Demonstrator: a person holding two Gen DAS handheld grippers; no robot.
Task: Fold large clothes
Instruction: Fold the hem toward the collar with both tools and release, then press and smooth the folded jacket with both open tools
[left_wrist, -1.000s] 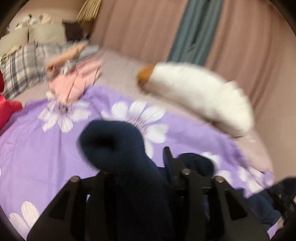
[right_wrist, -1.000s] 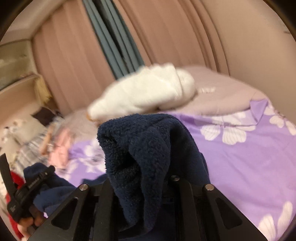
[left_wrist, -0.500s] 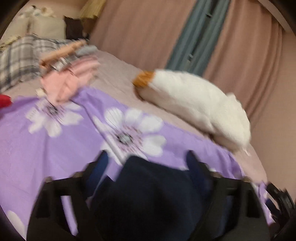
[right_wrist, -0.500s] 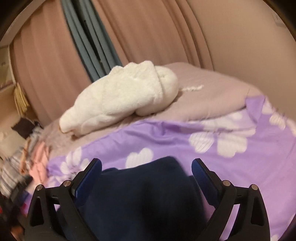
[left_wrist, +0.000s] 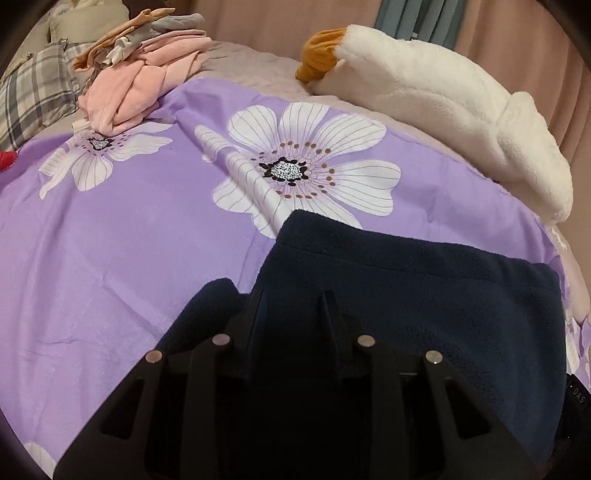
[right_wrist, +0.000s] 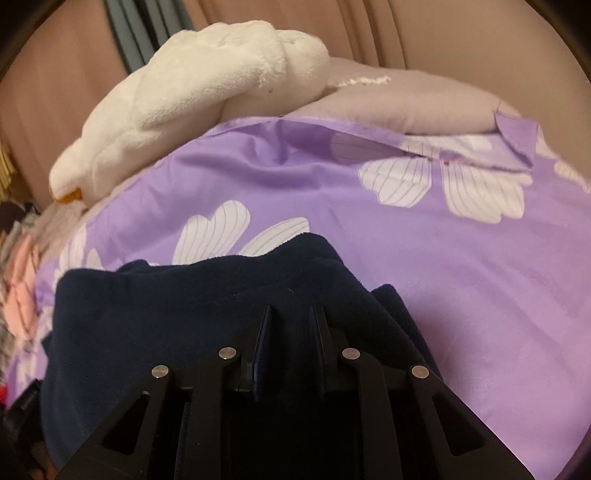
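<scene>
A dark navy fleece garment (left_wrist: 424, 295) lies folded on the purple flowered bedspread (left_wrist: 129, 240). It also shows in the right wrist view (right_wrist: 184, 306). My left gripper (left_wrist: 291, 299) rests low on the garment's left part with its jaws a little apart and fleece between the fingers. My right gripper (right_wrist: 291, 314) sits on the garment's right part, its fingers narrowly apart with dark fleece between them. Whether either one pinches the cloth I cannot tell.
A white plush toy (left_wrist: 443, 110) with an orange end lies at the far side of the bed, also in the right wrist view (right_wrist: 192, 96). A pile of pink and grey clothes (left_wrist: 144, 77) sits at the far left by a plaid pillow (left_wrist: 33, 96). Pink curtains hang behind.
One second ago both grippers held bunched fleece up in the air. Half a second ago both jaws stood wide open. Now both are low on the flat garment with jaws narrowed.
</scene>
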